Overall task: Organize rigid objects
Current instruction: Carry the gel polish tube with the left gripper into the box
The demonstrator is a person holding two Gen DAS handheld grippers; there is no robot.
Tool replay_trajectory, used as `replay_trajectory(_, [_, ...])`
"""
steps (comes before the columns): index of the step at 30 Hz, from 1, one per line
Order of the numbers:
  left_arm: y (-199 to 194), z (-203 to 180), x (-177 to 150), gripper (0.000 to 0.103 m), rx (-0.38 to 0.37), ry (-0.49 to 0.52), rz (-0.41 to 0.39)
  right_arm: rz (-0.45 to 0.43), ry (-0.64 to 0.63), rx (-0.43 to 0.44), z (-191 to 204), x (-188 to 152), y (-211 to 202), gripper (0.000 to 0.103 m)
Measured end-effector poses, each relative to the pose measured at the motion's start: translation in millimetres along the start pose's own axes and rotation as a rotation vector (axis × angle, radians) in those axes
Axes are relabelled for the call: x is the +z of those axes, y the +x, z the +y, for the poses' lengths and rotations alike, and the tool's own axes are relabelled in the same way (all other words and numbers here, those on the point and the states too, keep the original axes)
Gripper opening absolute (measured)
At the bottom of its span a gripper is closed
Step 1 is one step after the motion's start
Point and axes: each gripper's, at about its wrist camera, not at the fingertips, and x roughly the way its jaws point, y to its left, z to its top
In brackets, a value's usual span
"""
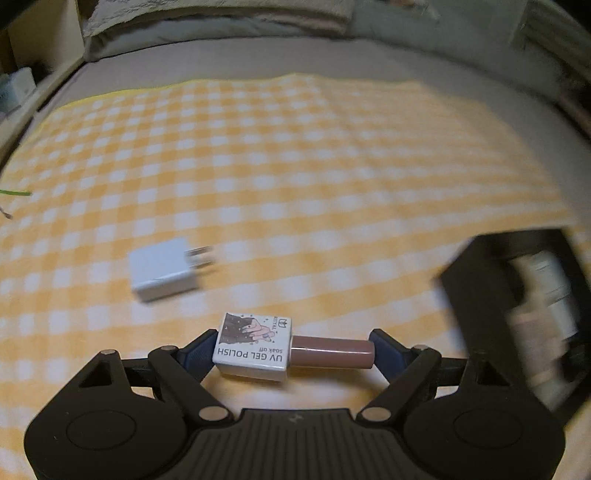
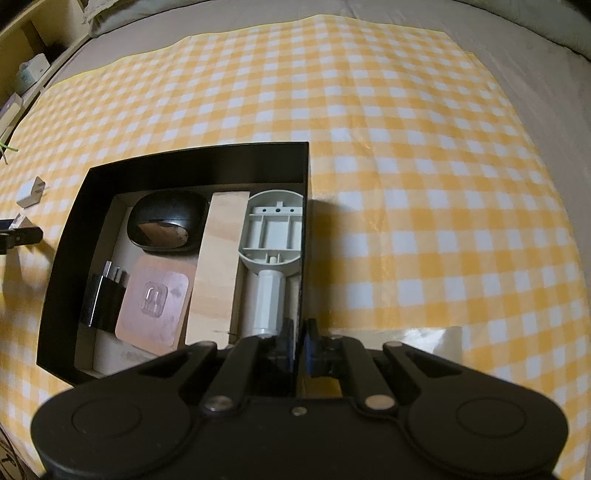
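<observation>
My left gripper (image 1: 293,349) is shut on a UV gel polish bottle (image 1: 288,350), white square body and brown cap, held lengthwise between the blue pads above the checked cloth. A white plug charger (image 1: 164,269) lies on the cloth ahead to the left; it also shows in the right wrist view (image 2: 30,192). My right gripper (image 2: 298,345) is shut on the right wall of the black box (image 2: 192,155). The box holds a black mouse (image 2: 166,221), a wooden block (image 2: 218,266), a grey-white handled part (image 2: 271,254), a black charger (image 2: 103,299) and a pink square pad (image 2: 155,302).
The yellow-white checked cloth (image 2: 406,147) covers a grey bed. Shelving with small items (image 2: 29,74) stands at the far left. Pillows (image 1: 221,22) lie at the back. The black box shows blurred at the right of the left wrist view (image 1: 517,302).
</observation>
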Motion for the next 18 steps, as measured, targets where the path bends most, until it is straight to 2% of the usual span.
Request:
replay_trajectory(7, [-45.5,-52.1,-8.0,0.087,-0.186,-0.051,-0.082,-0.005,0.004,-0.018,4.2,2.8,-1.8,0.005])
replay_trajectory(11, [-69.1,-89.0,-19.3,0.087,-0.247,-0.042,-0.115,-0.013,0.008,-0.018,2.6,2.6,-6.1,0.004])
replay_trajectory(16, [-82.2,-130.0,-30.1,0.087,-0.335,-0.087,-0.077,-0.018,-0.001,-0.034,6.0,1.7,-7.0,0.004])
replay_trajectory(18, [-83.6,-145.7,-33.9,0.087,-0.343,-0.102,-0.064,-0.019,0.004,-0.032,7.0,1.2,-7.6,0.004])
